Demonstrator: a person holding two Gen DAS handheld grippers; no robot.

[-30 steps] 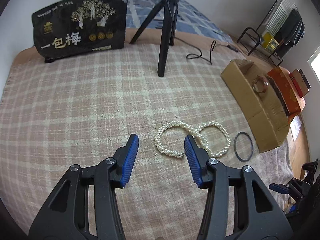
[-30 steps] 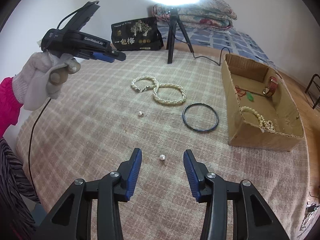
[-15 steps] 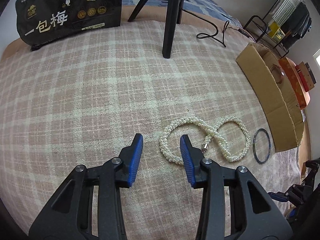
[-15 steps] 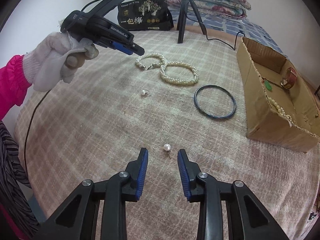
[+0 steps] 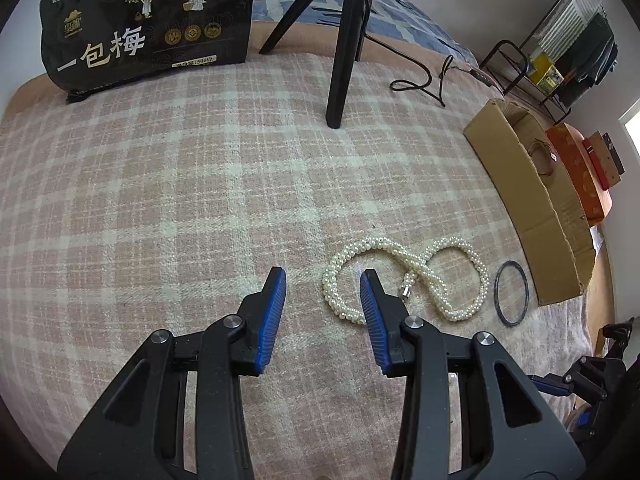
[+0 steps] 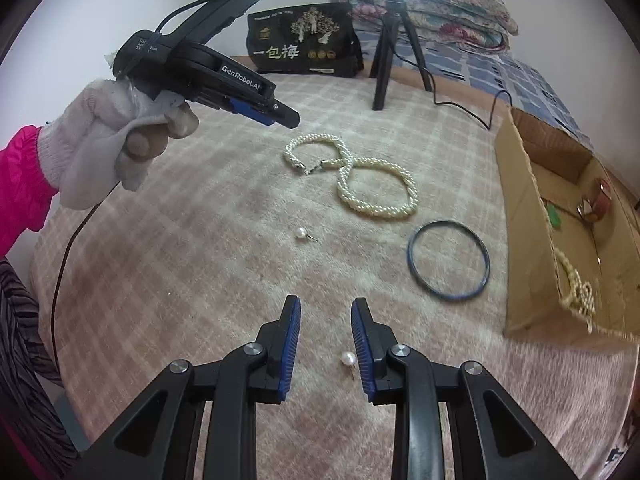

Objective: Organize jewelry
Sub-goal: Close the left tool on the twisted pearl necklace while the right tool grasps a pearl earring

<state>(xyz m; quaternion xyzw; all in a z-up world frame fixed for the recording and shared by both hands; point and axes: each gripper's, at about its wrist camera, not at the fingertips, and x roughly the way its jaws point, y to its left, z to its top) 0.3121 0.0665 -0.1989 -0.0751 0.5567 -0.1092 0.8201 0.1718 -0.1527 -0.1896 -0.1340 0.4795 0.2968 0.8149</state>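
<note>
A white pearl necklace (image 5: 404, 276) lies in a figure-eight on the plaid blanket; it also shows in the right wrist view (image 6: 360, 176). My left gripper (image 5: 323, 274) is open, its right finger over the necklace's left loop. My right gripper (image 6: 326, 304) is open and low over the blanket, with a pearl earring (image 6: 348, 359) lying between its fingers, close to the right one. A second pearl earring (image 6: 302, 233) lies further out. A dark bangle (image 6: 448, 260) lies beside the cardboard box (image 6: 524, 240), which holds a pearl strand, a green piece and a brown watch.
A black tripod (image 5: 344, 40) stands at the back of the blanket with a cable (image 5: 424, 80) trailing right. A black printed bag (image 5: 148, 20) stands at the back left. Orange boxes (image 5: 580, 168) sit beyond the cardboard box.
My left gripper moved forward and down toward the necklace. My right gripper moved forward and lowered so the near earring now lies between its fingers, and its jaws have narrowed.
</note>
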